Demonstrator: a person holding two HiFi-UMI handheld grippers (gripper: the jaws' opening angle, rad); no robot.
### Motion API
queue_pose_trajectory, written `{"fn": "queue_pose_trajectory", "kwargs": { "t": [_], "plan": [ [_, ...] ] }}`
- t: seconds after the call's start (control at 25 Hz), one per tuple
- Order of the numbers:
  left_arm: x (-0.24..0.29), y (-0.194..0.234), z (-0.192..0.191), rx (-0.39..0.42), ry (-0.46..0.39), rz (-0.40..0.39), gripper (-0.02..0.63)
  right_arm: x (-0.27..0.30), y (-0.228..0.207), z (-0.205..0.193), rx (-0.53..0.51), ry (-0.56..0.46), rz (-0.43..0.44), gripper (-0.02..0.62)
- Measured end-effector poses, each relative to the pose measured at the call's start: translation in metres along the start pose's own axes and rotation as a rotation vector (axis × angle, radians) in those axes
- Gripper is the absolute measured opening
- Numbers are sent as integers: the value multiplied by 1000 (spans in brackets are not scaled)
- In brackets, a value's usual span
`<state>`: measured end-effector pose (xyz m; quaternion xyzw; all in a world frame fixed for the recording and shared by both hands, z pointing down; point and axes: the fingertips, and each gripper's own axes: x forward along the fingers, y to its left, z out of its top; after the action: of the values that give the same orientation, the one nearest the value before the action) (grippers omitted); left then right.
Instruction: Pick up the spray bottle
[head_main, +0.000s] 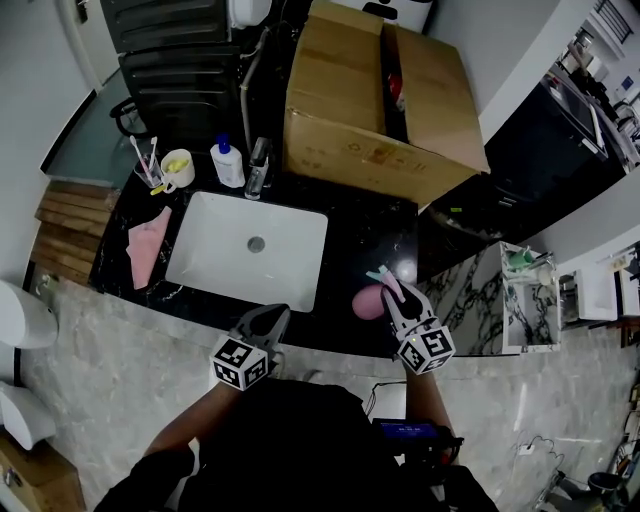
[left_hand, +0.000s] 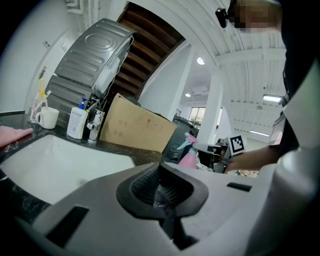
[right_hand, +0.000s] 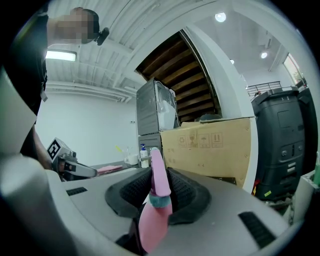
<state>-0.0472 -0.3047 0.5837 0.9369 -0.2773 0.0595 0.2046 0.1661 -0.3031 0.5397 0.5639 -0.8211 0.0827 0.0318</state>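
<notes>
Pink cloth (head_main: 147, 247): lies crumpled on the dark surface (head_main: 370, 240), just left of the sink.
Cup (head_main: 178, 168): white, at the back left corner of the sink, with toothbrushes (head_main: 143, 160) just beside it.
Pump bottle (head_main: 227, 163): white with a blue top, upright behind the sink.
Sink (head_main: 215, 225): white rectangular basin sunk into the surface, drain in its middle.
Faucet (head_main: 258, 168): chrome, at the sink's back rim, just right of the pump bottle.
Left tongs (head_main: 268, 325): at the front edge of the surface, near the sink's front right corner. They are clenched, and nothing can be made out between the pads.
Cardboard box (head_main: 340, 90): large, at the back right, top flaps parted.
Spray bottle (head_main: 372, 298): pink with a teal nozzle, near the front edge of the surface, right of the sink. Whether its base touches the surface cannot be told.
Right tongs (head_main: 392, 290): grasping the spray bottle, pads pressed on either side of its neck, teal collar just below them.
</notes>
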Motion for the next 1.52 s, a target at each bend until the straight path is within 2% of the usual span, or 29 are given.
{"fn": "queue_pose_trajectory", "kwargs": {
  "t": [0.24,0.56,0.88,1.16,1.52],
  "plan": [
    [1,-3,-1,7,5,-28,8,-9,-1,3,0,-13,-31,114],
    [4,-11,-6,25,39,-116,8,-34,4,1,15,-24,-116,114],
    [12,-21,-9,57,85,-235,8,-67,10,-3,46,-49,-246,114],
    [24,-28,-2,100,108,-375,8,-86,15,5,59,-88,-358,114],
    [30,-45,-13,116,154,-491,8,-129,39,-4,61,-91,-481,114]
  ]
}}
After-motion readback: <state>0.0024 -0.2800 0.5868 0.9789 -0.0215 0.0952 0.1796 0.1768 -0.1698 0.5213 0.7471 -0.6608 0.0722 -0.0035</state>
